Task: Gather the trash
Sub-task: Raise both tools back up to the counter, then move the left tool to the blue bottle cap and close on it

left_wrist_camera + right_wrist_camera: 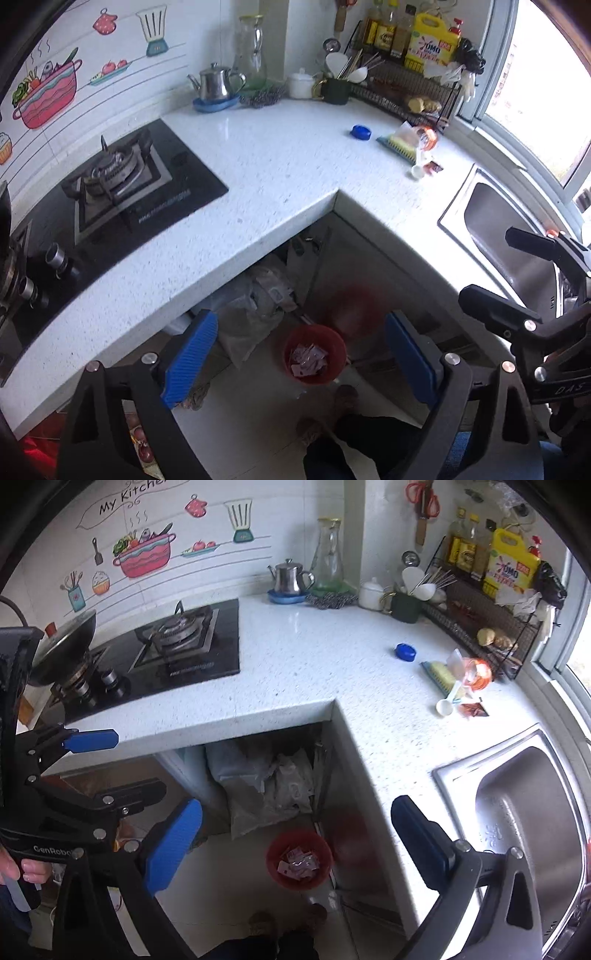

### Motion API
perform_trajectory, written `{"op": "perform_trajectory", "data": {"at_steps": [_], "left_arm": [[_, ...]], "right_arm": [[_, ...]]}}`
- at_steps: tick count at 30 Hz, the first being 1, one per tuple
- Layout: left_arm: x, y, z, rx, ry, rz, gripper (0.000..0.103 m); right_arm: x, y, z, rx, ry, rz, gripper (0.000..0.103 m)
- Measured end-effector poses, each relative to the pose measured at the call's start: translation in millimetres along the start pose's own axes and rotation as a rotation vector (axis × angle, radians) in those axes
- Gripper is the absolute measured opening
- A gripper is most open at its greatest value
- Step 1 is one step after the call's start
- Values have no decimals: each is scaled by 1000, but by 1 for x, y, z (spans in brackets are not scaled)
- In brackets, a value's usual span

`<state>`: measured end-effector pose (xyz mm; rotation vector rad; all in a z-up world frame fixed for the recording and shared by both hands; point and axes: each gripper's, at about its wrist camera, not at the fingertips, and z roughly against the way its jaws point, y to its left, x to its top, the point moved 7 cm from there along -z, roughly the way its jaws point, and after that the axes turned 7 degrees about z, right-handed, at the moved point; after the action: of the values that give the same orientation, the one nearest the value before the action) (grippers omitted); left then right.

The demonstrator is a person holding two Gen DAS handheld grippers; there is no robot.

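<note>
A red bin [315,354] [299,859] stands on the floor below the counter corner, with paper scraps inside. My left gripper [299,358] hangs high above it, open and empty, its blue pads wide apart. My right gripper [295,845] is open too, nothing between its pads. On the white counter lie a blue cap [361,132] [405,651], a crumpled plastic wrapper with an orange part [417,138] [471,670], a white spoon [445,705] and a small dark packet [432,168] [474,709]. Each gripper shows in the other's view, the right gripper [517,273] at right, the left gripper [122,764] at left.
A gas hob [122,184] [177,642] takes the counter's left part. A steel sink [517,240] [524,812] lies at right. Kettle [290,576], jug, cups and a wire rack with bottles [480,602] line the back. Plastic bags [269,786] fill the open cabinet. The person's feet [284,919] are beside the bin.
</note>
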<state>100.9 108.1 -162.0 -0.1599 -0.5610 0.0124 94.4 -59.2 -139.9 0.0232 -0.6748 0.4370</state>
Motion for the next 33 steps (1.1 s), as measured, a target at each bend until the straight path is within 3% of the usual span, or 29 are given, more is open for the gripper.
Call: {"op": "perform_trajectory", "data": {"at_steps": [5,16,33], "left_arm": [[15,-15,14,-35,-16,3,91],[58,-55,16,-82,-39,-88,91],[128,-110,-42,-144,6,-199,91]], "right_arm": [[11,-14,19,-28,-26,-32,102],[24,-48,35,-83,-63,-90,102],[46,-130,12,-144,-51,-224,102]]}}
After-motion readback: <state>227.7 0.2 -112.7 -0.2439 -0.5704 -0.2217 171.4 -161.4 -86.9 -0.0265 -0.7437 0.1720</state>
